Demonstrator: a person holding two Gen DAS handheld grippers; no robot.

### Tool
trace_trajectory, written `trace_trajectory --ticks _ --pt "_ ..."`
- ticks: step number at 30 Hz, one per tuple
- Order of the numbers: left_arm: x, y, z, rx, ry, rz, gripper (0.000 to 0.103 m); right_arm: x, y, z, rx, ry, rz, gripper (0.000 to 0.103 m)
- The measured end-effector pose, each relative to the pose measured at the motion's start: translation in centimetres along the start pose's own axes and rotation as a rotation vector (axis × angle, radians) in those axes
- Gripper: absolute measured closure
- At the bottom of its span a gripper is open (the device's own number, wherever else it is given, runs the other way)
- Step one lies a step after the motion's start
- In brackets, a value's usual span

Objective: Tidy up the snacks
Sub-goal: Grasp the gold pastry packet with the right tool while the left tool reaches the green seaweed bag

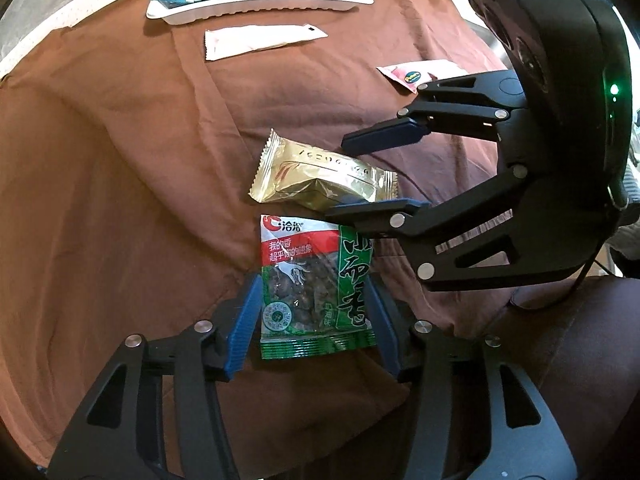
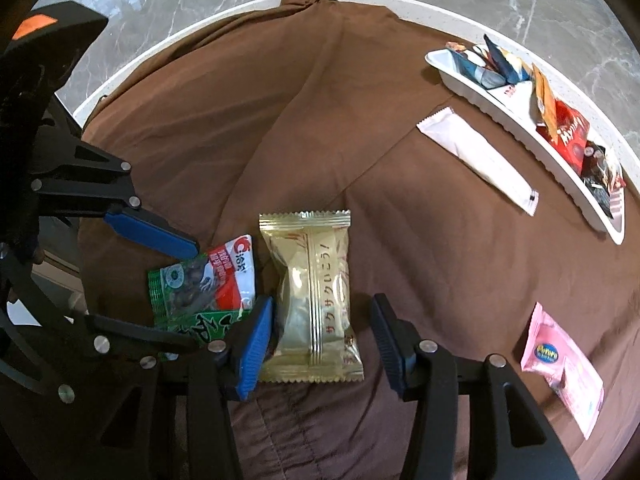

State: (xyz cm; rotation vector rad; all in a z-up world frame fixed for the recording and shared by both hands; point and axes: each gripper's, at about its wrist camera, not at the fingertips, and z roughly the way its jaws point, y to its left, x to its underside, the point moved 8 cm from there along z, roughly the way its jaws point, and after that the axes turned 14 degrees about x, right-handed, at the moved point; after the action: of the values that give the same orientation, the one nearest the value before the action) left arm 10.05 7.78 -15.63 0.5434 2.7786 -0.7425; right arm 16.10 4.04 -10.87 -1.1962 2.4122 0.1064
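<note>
Left gripper (image 1: pixel 312 320) jaws spread astride the green seed packet (image 1: pixel 316 288), pads not pressing it. Right gripper (image 2: pixel 322 344) jaws spread astride the gold snack pack (image 2: pixel 316 300). Both packets lie flat on the brown cloth (image 2: pixel 280 120), side by side (edges nearly touching). White tray (image 2: pixel 520 120) of snacks well apart.

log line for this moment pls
left tool: open around green seed packet | right tool: open around gold foil snack packet | both packets on brown cloth
</note>
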Motion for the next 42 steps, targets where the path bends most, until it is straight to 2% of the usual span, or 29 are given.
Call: trace_trajectory --ticks 5,7,10,11,13,15,16,17,18,22,26,34,42 --pt "0.2 0.2 0.2 0.001 -0.009 0.004 0.051 -0.5 0.1 0.5 0.031 -0.001 -0.031 0.048" --pt "0.5 0.6 0.7 -0.023 0.006 -0.004 0.049 -0.5 0.2 0.6 0.034 -0.006 -0.033 0.048" --pt "0.6 0.5 0.7 -0.046 -0.016 0.033 0.046 -0.4 0.1 0.5 0.040 -0.012 -0.037 0.049" --pt "0.7 0.4 0.7 -0.048 -0.017 0.034 0.046 -0.4 0.1 0.5 0.042 -0.013 -0.035 0.052" --pt "0.7 0.3 0.6 -0.044 -0.022 0.035 0.046 -0.6 0.1 0.6 0.045 -0.020 -0.039 0.065" --pt "0.6 0.4 0.4 -0.026 -0.038 0.023 0.047 -0.6 0.0 0.6 0.048 -0.019 -0.037 0.069" --pt "0.6 0.5 0.3 -0.013 -0.044 0.014 0.051 -0.6 0.0 0.6 0.043 -0.019 -0.029 0.069" --pt "0.7 0.7 0.1 -0.004 -0.048 0.011 0.055 -0.6 -0.2 0.6 0.040 -0.018 -0.015 0.069" --pt "0.7 0.8 -0.1 0.009 -0.051 0.002 0.068 -0.6 -0.3 0.5 0.034 -0.018 -0.003 0.069" --pt "0.8 1.2 -0.3 0.035 -0.063 -0.025 0.074 -0.5 -0.9 0.1 -0.005 -0.016 0.059 0.069" --pt "0.9 1.0 -0.7 0.050 -0.071 -0.036 0.076 -0.6 -2.1 -0.6 -0.031 -0.022 0.117 0.069" --pt "-1.1 1.1 -2.0 0.090 -0.097 -0.060 0.077 -0.3 -5.4 -2.6 -0.069 -0.035 0.268 0.069" --pt "-6.2 1.4 -3.3 0.140 -0.149 -0.075 0.077 -1.3 -11.1 -4.3 -0.069 -0.065 0.430 0.069"
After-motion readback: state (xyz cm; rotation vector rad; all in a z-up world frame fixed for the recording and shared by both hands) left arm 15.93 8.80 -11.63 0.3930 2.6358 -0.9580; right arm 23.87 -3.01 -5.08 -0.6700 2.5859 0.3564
